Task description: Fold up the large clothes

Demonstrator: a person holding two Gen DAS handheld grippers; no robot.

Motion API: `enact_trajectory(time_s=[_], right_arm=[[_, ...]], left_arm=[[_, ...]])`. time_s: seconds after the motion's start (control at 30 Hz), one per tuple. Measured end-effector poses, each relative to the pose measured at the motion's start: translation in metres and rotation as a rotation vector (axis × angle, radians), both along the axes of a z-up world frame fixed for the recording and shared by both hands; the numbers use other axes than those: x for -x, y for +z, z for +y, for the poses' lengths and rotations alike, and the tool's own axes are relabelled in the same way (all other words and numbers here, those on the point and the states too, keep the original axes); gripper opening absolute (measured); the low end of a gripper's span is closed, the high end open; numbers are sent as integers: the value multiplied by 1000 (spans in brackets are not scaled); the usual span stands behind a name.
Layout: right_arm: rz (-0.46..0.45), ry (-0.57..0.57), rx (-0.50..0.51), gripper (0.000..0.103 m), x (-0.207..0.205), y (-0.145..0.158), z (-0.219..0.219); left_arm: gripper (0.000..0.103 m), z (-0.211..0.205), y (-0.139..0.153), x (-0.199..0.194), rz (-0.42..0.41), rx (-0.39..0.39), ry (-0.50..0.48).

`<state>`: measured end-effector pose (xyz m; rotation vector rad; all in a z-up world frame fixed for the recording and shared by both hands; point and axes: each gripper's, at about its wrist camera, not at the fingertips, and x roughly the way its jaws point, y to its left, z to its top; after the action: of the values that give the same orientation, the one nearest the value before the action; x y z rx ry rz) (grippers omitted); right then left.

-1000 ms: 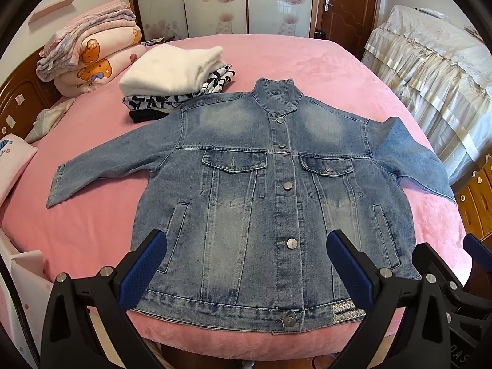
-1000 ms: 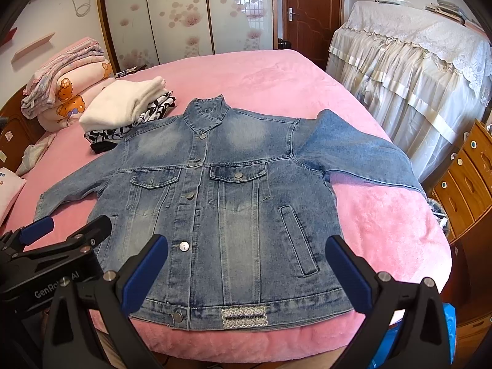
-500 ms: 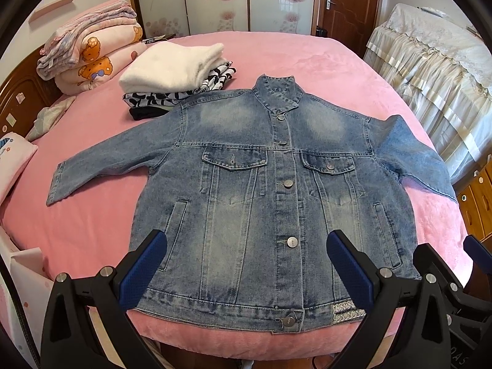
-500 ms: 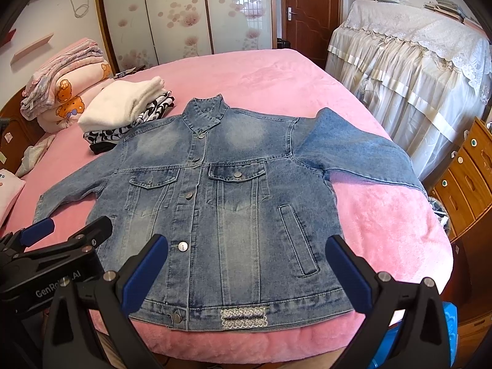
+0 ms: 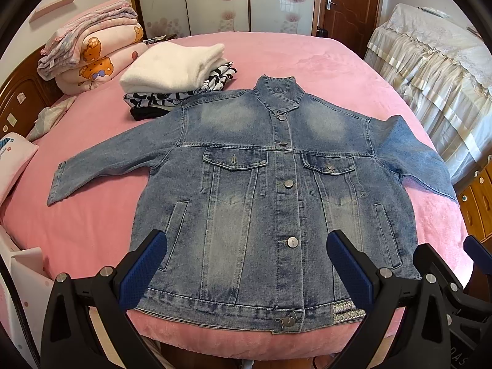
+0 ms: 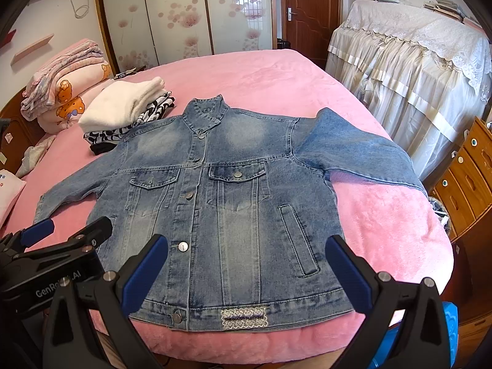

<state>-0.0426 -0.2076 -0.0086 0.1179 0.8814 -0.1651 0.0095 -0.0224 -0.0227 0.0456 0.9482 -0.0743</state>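
Two tongs are held apart and empty above the near edge of the bed (image 5: 307,58): the left tongs (image 5: 246,264) and the right tongs (image 6: 246,266), each with its blue-padded fingers spread wide and nothing between them. A denim jacket (image 5: 255,190) is laid flat, front up and buttoned, across the near half of the pink bed, with its hem along the near edge and its collar pointing toward the far edge. One sleeve is stretched out toward the left edge of the bed; the other sleeve (image 6: 356,150) is draped toward the right edge and hangs partly over it. A patterned label (image 6: 244,316) is seen on the hem. A stack of folded clothes (image 5: 175,77), white on top with black-and-white pieces beneath, is placed near the far left part of the bed, just beside the jacket's shoulder. Rolled quilts (image 5: 92,49) are piled at the left edge, against the headboard. In the right view, the left tongs are seen at the lower left, over the bed's near left corner.
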Motion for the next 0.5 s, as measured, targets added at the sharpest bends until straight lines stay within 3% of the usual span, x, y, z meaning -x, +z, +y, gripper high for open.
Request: enact_trajectory(time_s=[0.5], right_arm=[[0, 0, -1, 103, 0, 0, 0]], left_arm=[[102, 2, 1, -1, 9, -2, 6]])
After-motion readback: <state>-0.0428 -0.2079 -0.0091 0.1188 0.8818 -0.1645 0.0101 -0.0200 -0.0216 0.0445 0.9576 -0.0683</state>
